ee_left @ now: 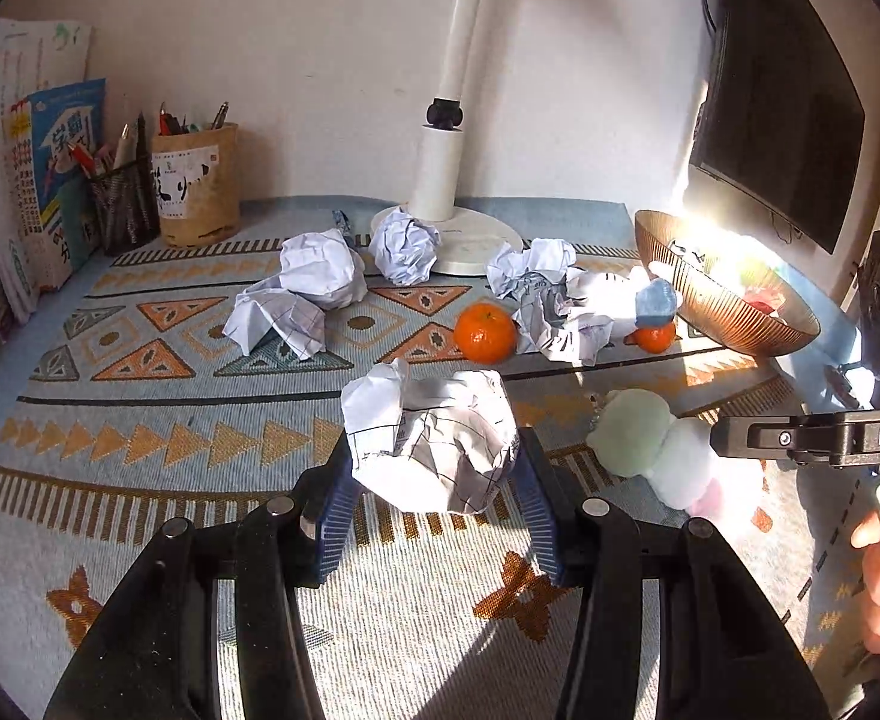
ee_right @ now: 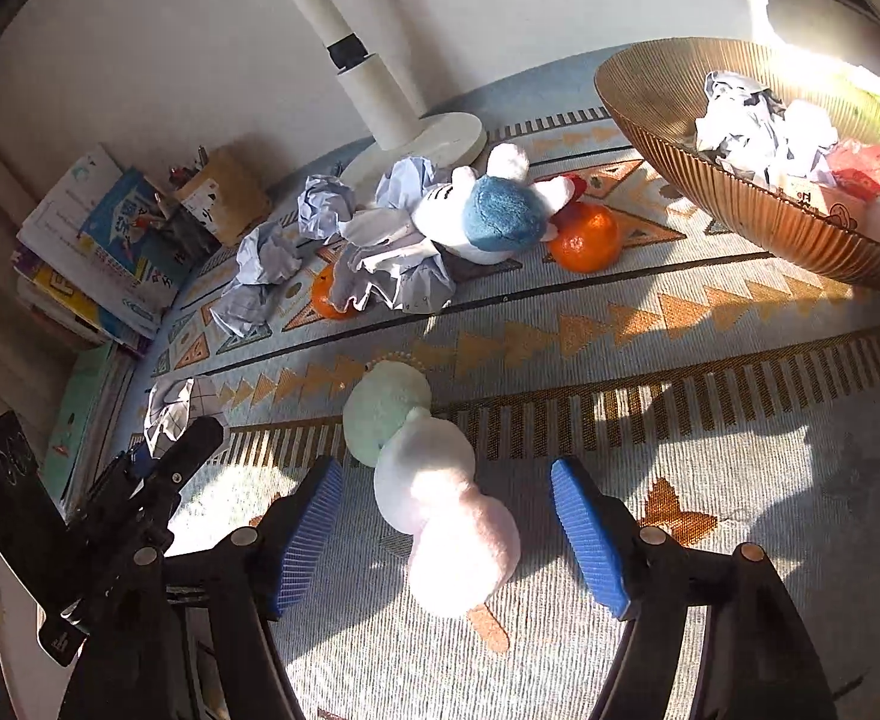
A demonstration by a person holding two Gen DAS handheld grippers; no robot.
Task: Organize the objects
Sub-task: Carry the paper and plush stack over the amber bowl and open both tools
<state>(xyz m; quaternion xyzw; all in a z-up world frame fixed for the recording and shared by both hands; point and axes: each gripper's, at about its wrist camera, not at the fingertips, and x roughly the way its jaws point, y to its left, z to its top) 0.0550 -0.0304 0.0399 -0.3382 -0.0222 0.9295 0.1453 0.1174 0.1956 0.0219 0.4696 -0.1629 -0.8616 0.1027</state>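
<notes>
I am holding a crumpled paper ball [ee_left: 434, 444] between the blue pads of my left gripper [ee_left: 434, 498], above the patterned cloth [ee_left: 140, 420]. My right gripper [ee_right: 445, 534] is standing wide, its pads clear of the pastel plush toy [ee_right: 440, 498] lying between them. More paper wads [ee_left: 320, 267], two oranges [ee_left: 484, 333] and the ribbed bowl [ee_left: 721, 306] are lying beyond.

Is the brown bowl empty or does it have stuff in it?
Not empty. The bowl holds crumpled paper and a red thing.
</notes>
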